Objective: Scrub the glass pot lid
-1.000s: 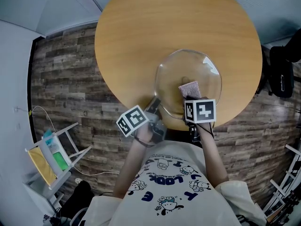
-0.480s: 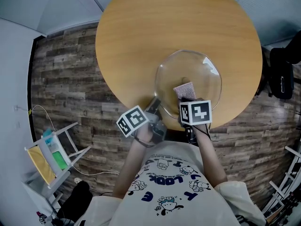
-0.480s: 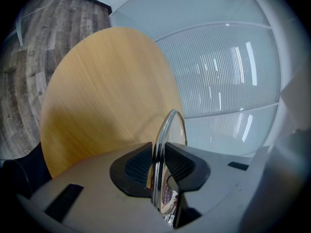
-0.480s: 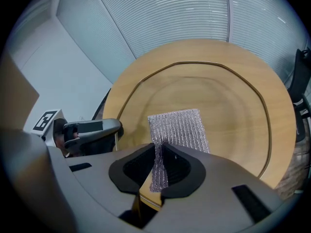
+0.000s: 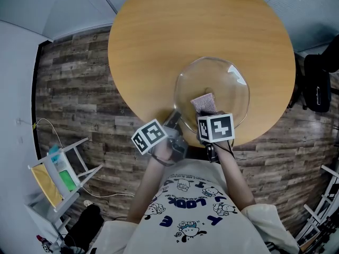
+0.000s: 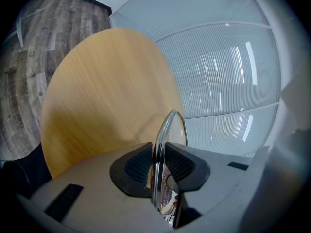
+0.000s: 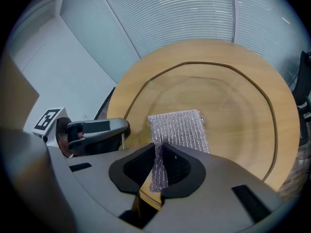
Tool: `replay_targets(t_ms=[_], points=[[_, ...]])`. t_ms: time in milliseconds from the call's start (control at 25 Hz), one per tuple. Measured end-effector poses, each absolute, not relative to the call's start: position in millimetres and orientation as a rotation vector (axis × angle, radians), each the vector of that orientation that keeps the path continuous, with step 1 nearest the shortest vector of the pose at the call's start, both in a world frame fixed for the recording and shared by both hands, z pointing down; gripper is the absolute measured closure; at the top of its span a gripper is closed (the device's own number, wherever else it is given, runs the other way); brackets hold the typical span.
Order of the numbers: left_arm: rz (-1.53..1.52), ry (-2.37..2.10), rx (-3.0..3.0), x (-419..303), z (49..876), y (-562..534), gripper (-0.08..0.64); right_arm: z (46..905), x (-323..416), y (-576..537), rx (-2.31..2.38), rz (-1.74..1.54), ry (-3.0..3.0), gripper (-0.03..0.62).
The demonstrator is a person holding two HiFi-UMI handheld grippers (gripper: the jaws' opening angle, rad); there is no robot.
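A clear glass pot lid (image 5: pixel 212 91) lies over the near part of the round wooden table (image 5: pixel 159 41). My left gripper (image 5: pixel 174 121) is shut on the lid's near-left rim, which runs edge-on between the jaws as a thin metal-banded lid (image 6: pixel 163 144). My right gripper (image 5: pixel 207 115) is shut on a silvery mesh scrubbing cloth (image 5: pixel 204 102) pressed flat on the lid's near half. In the right gripper view the cloth (image 7: pixel 179 129) spreads onto the lid (image 7: pixel 228 106), with the left gripper (image 7: pixel 127 126) at the rim to the left.
Wood-plank floor (image 5: pixel 74 89) surrounds the table. A small white rack with yellow and green items (image 5: pixel 55 176) stands at the lower left. A black object (image 5: pixel 317 81) sits at the right edge. Ribbed white wall panels (image 6: pixel 228 72) rise beyond the table.
My right gripper has slid the cloth leftward and slightly nearer across the lid. The left gripper and the lid have stayed put.
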State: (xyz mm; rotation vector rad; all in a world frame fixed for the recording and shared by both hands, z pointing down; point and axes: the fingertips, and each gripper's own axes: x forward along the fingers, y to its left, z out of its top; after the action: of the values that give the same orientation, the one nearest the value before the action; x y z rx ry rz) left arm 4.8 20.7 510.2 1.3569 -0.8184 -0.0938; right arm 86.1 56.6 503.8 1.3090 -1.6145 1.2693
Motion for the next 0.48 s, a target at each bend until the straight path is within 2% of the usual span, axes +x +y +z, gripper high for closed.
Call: replay_targets(t_ms=[480], points=[[-0.091,-0.825,1.365,4,510,19,0.479,503,73,51,1.275,1.248,-1.643,0.532]])
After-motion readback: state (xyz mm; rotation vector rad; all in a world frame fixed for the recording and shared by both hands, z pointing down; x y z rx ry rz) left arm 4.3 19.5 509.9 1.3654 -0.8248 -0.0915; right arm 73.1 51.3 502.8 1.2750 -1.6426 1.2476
